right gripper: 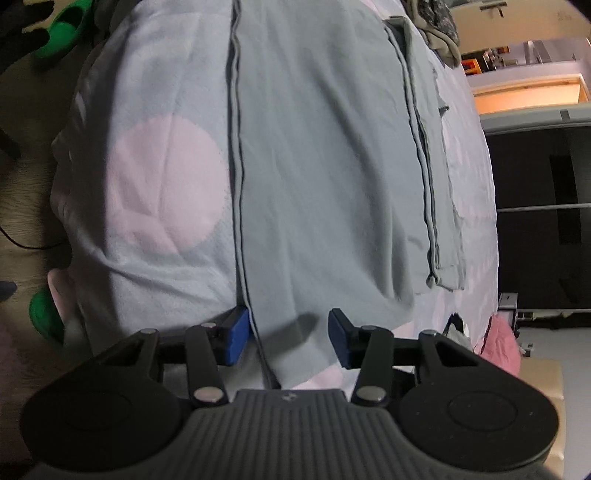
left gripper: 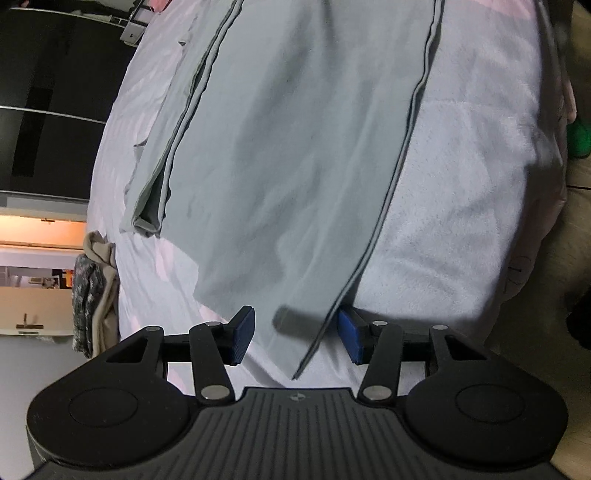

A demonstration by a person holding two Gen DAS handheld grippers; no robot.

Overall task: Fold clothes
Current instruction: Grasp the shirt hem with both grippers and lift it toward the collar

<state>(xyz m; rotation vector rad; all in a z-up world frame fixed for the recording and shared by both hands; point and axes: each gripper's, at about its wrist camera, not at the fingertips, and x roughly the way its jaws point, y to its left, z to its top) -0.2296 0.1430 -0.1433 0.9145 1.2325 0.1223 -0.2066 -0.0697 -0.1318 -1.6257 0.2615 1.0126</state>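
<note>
A grey garment [left gripper: 288, 155] lies flat on a pale blue and pink bedspread [left gripper: 461, 184], one side flap folded over along its far edge [left gripper: 155, 192]. My left gripper [left gripper: 297, 334] is open. Its blue pads [left gripper: 243, 332] stand on either side of the garment's near corner and hemmed edge without pressing it. In the right wrist view the same garment [right gripper: 325, 166] runs away from me, its folded flap [right gripper: 439, 221] on the right. My right gripper [right gripper: 288, 336] is open too, straddling the other near corner. Its left pad [right gripper: 236, 334] sits just beside the hem.
A heap of camouflage and beige clothes [left gripper: 92, 295] [right gripper: 439, 29] lies at the bed's far side. Green objects [right gripper: 62, 29] [left gripper: 578, 140] are on the floor beside the bed. A pink item [right gripper: 502, 343] sits low on the right. A dark wardrobe [right gripper: 546, 221] stands behind.
</note>
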